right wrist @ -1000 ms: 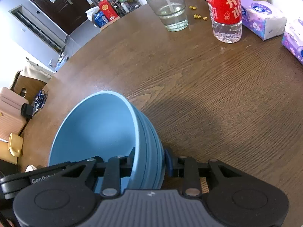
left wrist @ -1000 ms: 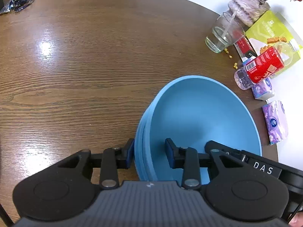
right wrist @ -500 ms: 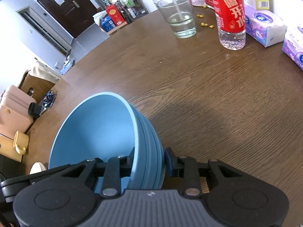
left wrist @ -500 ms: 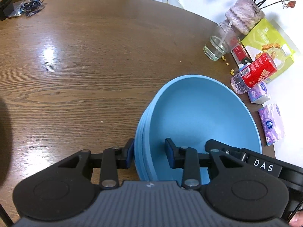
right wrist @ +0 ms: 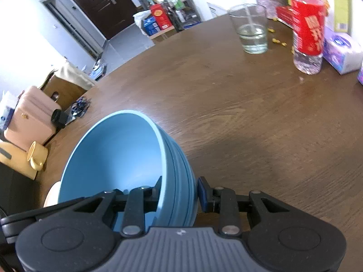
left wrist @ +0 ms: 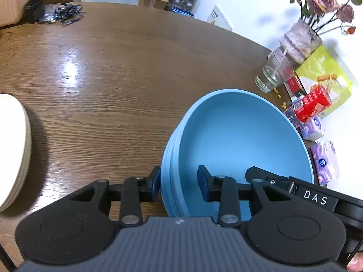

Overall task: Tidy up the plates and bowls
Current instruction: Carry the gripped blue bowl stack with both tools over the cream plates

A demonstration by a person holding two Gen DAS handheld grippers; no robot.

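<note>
A stack of nested blue bowls [left wrist: 238,140] hangs above the brown wooden table [left wrist: 113,79], held from two sides. My left gripper [left wrist: 179,187] is shut on the stack's left rim, one pad inside the top bowl and one against the outer walls. My right gripper [right wrist: 179,191] is shut on the opposite rim of the blue bowls [right wrist: 118,156] in the same way; its body shows at the lower right of the left wrist view. A stack of cream plates [left wrist: 12,149] lies at the left edge of the table.
At the table's far right stand a glass of water [left wrist: 272,77], a red-labelled bottle [left wrist: 310,106], tissue packs [left wrist: 324,161], a green box [left wrist: 324,77] and a vase of flowers [left wrist: 299,40]. A yellow mug [right wrist: 36,156] and pink case [right wrist: 31,117] sit off the left.
Both grippers have risen with the bowl stack and drawn back; more table shows beyond it. The cream plate stack has come into the left wrist view at the left.
</note>
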